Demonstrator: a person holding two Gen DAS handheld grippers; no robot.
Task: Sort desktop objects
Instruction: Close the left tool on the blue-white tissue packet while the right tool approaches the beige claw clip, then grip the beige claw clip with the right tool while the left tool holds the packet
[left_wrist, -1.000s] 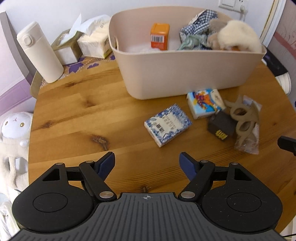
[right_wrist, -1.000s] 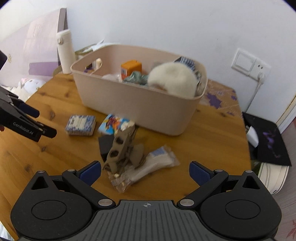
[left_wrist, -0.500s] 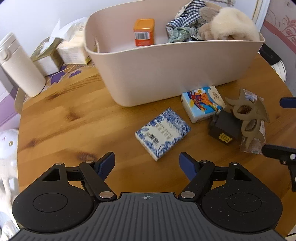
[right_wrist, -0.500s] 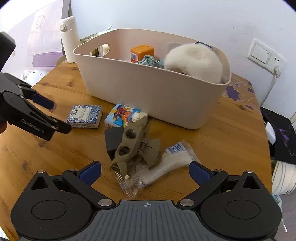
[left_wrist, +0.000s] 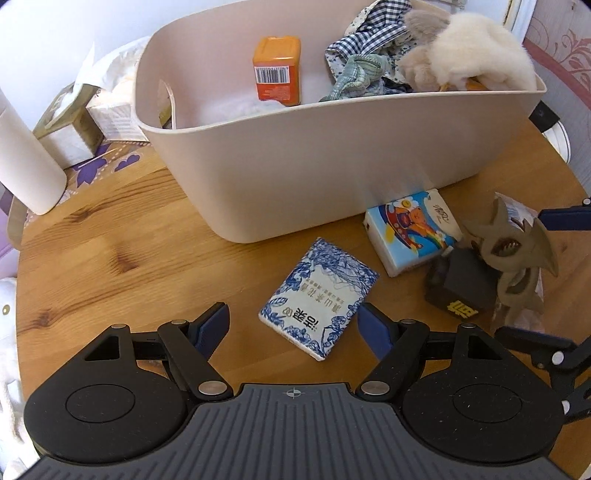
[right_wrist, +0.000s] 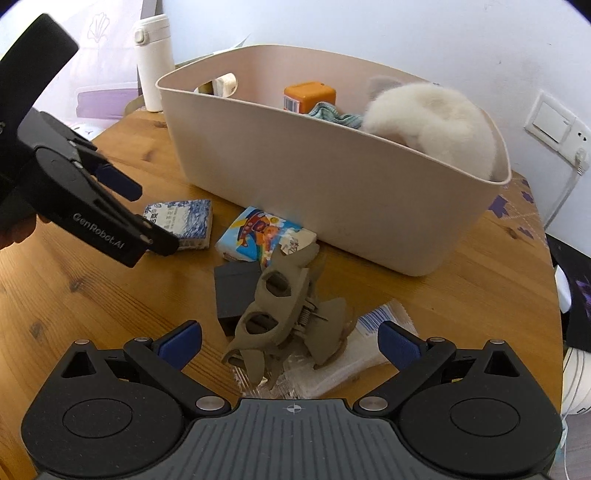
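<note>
A blue-and-white tissue pack (left_wrist: 318, 297) lies on the wooden table (left_wrist: 122, 258), and my left gripper (left_wrist: 291, 325) is open with its fingers on either side of the pack's near end. A cartoon tissue pack (left_wrist: 412, 230), a black box (left_wrist: 458, 291), a taupe hair claw (right_wrist: 284, 314) and a clear plastic packet (right_wrist: 354, 354) lie to the right. My right gripper (right_wrist: 290, 341) is open around the hair claw. The beige bin (left_wrist: 332, 155) holds an orange box (left_wrist: 277, 74), cloth and a fluffy toy (right_wrist: 432, 122).
A white flask (left_wrist: 22, 158) and tissue boxes (left_wrist: 70, 125) stand at the far left behind the bin. The table's round edge runs close on the right (right_wrist: 554, 295). A wall socket (right_wrist: 554, 122) is behind.
Both grippers moved forward and lower. The left one closed in on the blue-and-white pack; the right one closed in on the hair claw. Both stayed open.
</note>
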